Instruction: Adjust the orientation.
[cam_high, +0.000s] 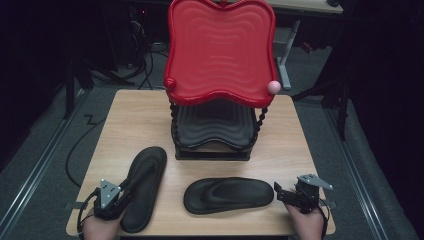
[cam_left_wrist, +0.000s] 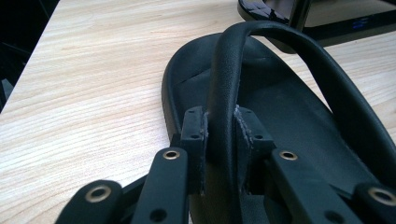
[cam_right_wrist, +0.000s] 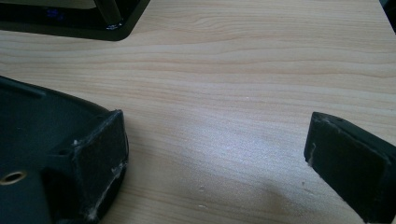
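Two black flip-flops lie on the wooden table (cam_high: 135, 120). The left flip-flop (cam_high: 145, 180) points away from me, and my left gripper (cam_high: 125, 194) is shut on its strap near the heel end. In the left gripper view the pads (cam_left_wrist: 194, 135) squeeze the arched strap (cam_left_wrist: 224, 93) above the sole (cam_left_wrist: 289, 107). The right flip-flop (cam_high: 230, 195) lies crosswise near the front edge. Just right of its end, my right gripper (cam_high: 281, 194) stands open. In the right gripper view its fingers (cam_right_wrist: 348, 158) are wide apart over bare wood, with the flip-flop's edge (cam_right_wrist: 37, 116) by the left one.
A two-tier stand rises at the table's middle back, with a red wavy tray (cam_high: 220, 50) on top and a black tray (cam_high: 215, 125) below. A pink ball (cam_high: 273, 86) caps one corner post. The stand's black base (cam_right_wrist: 70, 21) is ahead of the right gripper. Dark floor and cables surround the table.
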